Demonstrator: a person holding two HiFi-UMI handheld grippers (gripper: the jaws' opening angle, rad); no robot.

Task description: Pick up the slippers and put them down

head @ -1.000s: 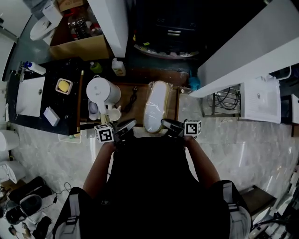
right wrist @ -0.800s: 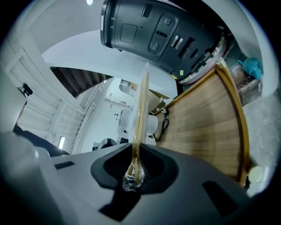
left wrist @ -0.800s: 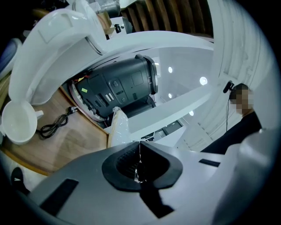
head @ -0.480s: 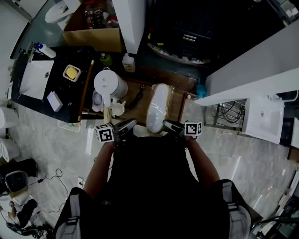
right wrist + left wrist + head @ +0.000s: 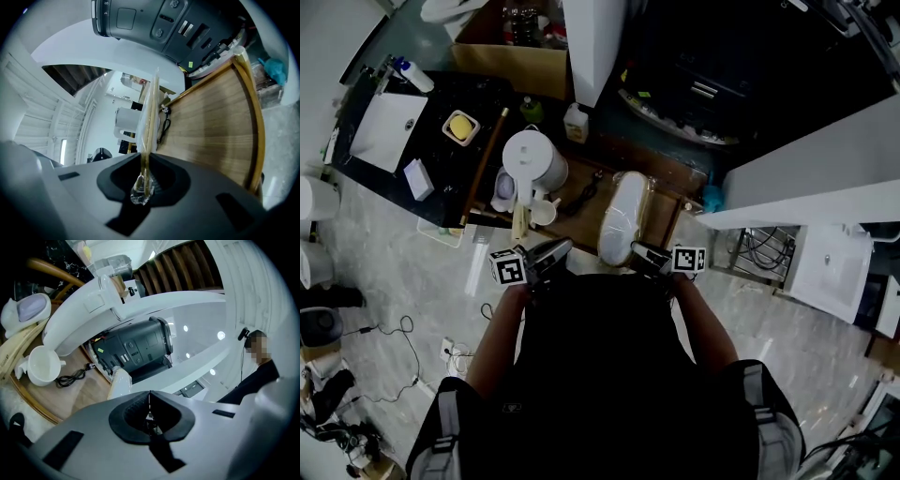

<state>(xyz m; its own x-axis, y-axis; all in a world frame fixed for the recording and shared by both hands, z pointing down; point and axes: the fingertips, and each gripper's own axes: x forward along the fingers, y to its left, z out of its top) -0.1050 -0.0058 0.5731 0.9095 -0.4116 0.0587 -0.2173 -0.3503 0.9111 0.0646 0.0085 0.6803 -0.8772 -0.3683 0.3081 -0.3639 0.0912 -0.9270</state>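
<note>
Clearance round the tray (image 5: 666, 200).
Your free lane is the bare wood right of the slippers (image 5: 622, 217). Left of them the cable (image 5: 579, 193), cup (image 5: 544, 214) and kettle (image 5: 534, 161) stand close together. The black machine (image 5: 703, 66) closes the far side, and the white counter (image 5: 811, 178) bars your right, with a wire rack (image 5: 759, 246) beneath it.

Head view swung, kettle (image 5: 534, 161), tray (image 5: 579, 214), slippers (image 5: 623, 220) shifted rightward

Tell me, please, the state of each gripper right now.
Left gripper: closed, holding nothing.
Right gripper: closed on the edge of the plastic-wrapped slippers.
</note>
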